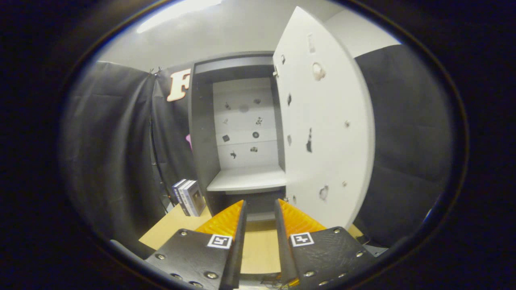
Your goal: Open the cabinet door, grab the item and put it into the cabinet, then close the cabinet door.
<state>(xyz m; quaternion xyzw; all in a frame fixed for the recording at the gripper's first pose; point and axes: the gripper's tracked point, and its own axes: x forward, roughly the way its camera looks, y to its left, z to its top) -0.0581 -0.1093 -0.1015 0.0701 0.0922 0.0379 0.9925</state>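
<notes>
Two books [188, 197] left of my claw [260, 209], claw slightly apart, empty; judge stiff, light, grip across spines.

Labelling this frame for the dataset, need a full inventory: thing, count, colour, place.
cabinet: 1, grey, standing on the table beyond the fingers, open, inner shelf bare
cabinet door: 1, white inside face with holes and marks, swung open to the right of the opening
back panel: 1, white with small dark marks, inside the cabinet
books: a small upright stack, count unclear, dark and grey covers, on the table left of the cabinet
table: 1, light wood, under the cabinet and fingers
booth wall: black cloth, left and right of the cabinet
gripper: 1, fingers apart, holding nothing, just short of the cabinet base
</notes>
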